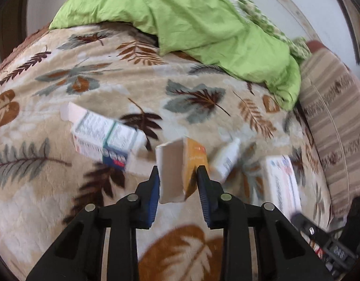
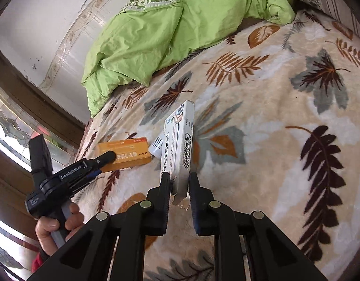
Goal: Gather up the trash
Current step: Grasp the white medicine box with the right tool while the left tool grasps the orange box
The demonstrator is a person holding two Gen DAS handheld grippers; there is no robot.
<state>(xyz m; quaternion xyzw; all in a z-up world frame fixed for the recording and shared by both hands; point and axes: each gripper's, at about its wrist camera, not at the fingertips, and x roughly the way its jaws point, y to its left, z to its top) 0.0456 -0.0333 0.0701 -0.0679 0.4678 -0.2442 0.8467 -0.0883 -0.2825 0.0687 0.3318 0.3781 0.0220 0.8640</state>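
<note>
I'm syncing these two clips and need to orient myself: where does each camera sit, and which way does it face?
Left wrist: sits on the left gripper, facing down across the leaf-print blanket; its fingers pinch the orange box.
Right wrist: sits on the right gripper, facing the green duvet; fingers grip the white box; the person's left hand shows.
Shared: orange box, white bottle, duvet, blanket.

An orange carton (image 1: 189, 164) with its end flap open is standing on edge on the bed, a small white bottle (image 1: 225, 160) is lying just beside it, and two white medicine boxes — one open-ended (image 1: 105, 140), one long and barcoded (image 2: 180, 145) — are tilting nearby.
</note>
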